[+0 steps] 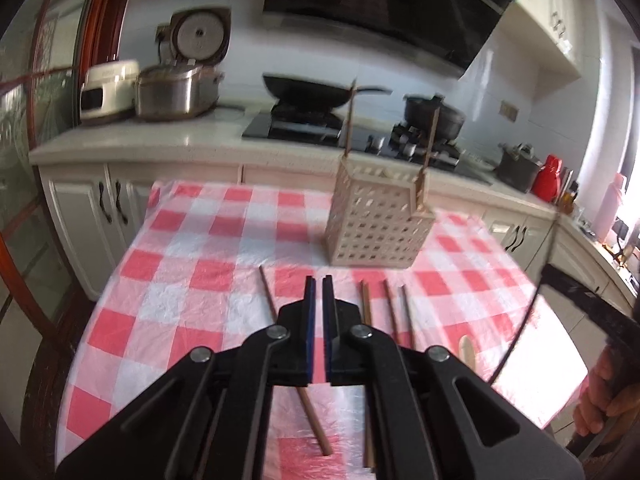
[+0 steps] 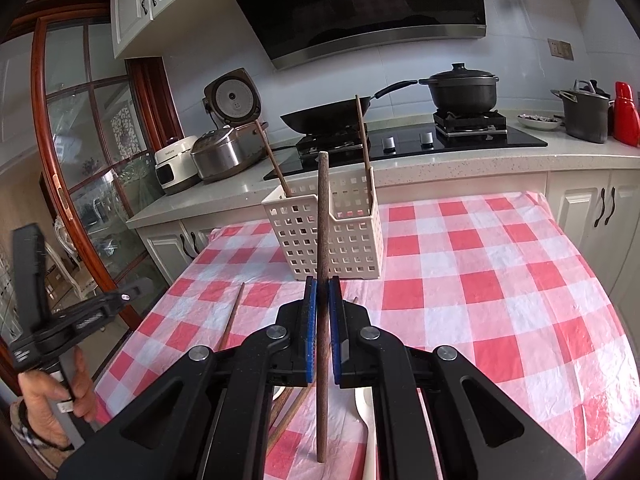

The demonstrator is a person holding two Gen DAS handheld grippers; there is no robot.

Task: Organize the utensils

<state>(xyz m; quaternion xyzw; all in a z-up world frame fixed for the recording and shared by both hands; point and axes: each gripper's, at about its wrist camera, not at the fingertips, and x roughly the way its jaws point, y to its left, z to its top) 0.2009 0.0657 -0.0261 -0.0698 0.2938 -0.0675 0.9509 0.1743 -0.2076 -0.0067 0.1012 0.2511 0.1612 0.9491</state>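
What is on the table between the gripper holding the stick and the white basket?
Nothing. In the right wrist view, only bare checkered tablecloth lies between the right gripper and the basket. The held chopstick crosses in front of the basket.

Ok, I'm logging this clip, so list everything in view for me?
Caddy: one, cream, perforated, on the table.
Chopsticks in caddy: two, brown, leaning.
Held chopstick: one, brown, in the right jaws.
Loose chopsticks: several, brown, on the cloth.
Spoon: one, pale, partly hidden.
Tablecloth: red-white check.
Wok, lidded pot: black, on the stove.
Rice cooker: silver, lid open, on the counter.
Red bottle: counter's right end.
Left gripper: shut, holding nothing.
Right gripper.
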